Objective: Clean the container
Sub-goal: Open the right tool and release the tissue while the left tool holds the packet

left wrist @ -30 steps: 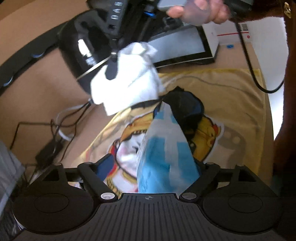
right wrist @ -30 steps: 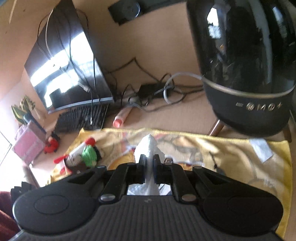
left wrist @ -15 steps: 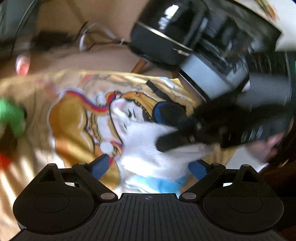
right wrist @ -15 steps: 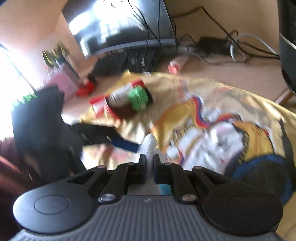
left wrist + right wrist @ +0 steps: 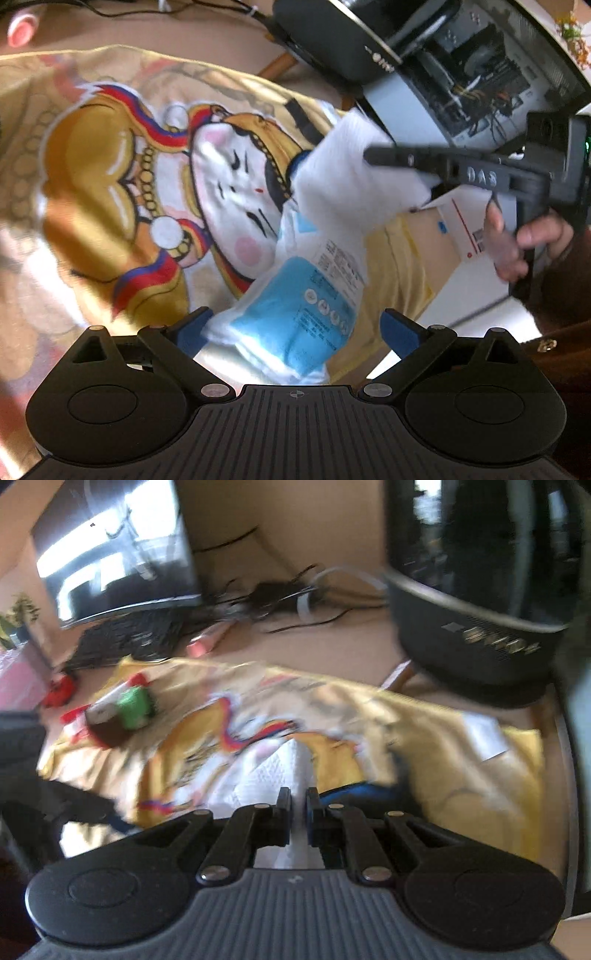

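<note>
A blue and white tissue pack (image 5: 295,314) lies between the jaws of my left gripper (image 5: 295,328), which are opening. The left pad (image 5: 192,332) is at the pack's edge and the right pad (image 5: 399,328) stands apart from it. My right gripper (image 5: 297,801) is shut on a white tissue (image 5: 295,764). In the left wrist view a hand (image 5: 517,240) holds that gripper (image 5: 373,157) out over the mat, with the tissue (image 5: 343,192) hanging above the pack. A dark round container with a blue rim (image 5: 369,788) shows blurred just past the tissue.
A yellow cartoon mat (image 5: 110,184) covers the desk. A black rounded appliance on legs (image 5: 480,590) stands at the back right. Monitor (image 5: 118,554), keyboard (image 5: 129,638) and tangled cables (image 5: 280,594) lie behind. Small toys (image 5: 125,709) sit on the mat's left part, with a computer case (image 5: 480,74) nearby.
The left view has rolled round. The left jaws have widened and no longer clamp the pack. The right gripper with its tissue came from beside the black appliance to over the mat.
</note>
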Action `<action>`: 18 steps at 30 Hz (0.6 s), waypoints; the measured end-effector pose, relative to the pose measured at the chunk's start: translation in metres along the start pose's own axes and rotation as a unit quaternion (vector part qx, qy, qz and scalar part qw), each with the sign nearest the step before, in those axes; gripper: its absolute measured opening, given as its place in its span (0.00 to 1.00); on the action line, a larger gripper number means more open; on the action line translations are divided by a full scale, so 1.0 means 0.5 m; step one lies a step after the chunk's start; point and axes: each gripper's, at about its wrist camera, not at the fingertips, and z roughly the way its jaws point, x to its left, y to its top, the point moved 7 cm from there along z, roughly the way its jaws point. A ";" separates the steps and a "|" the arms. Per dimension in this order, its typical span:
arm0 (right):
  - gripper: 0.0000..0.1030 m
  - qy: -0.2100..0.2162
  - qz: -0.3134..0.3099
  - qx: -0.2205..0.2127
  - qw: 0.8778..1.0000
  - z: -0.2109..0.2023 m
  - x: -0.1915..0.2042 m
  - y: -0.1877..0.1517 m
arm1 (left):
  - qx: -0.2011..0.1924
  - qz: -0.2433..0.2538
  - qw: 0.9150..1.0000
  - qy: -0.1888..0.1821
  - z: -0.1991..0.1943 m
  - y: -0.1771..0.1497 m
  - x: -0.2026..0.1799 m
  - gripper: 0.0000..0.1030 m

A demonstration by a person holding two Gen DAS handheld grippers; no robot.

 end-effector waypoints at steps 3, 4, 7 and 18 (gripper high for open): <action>0.09 -0.049 -0.004 0.014 0.999 0.013 -0.047 -0.010 | 0.005 0.010 1.000 0.000 0.005 0.001 -0.007 0.97; 0.10 -0.069 -0.010 0.019 0.997 0.017 -0.061 -0.015 | 0.006 0.012 1.000 0.000 0.006 0.001 -0.008 0.97; 0.14 -0.117 -0.031 0.016 0.992 0.013 -0.088 -0.020 | 0.004 0.009 1.000 -0.002 0.002 0.003 -0.008 0.97; 0.58 0.077 0.005 0.000 0.997 -0.012 0.058 0.007 | 0.006 0.012 1.000 -0.018 0.009 0.009 -0.018 0.97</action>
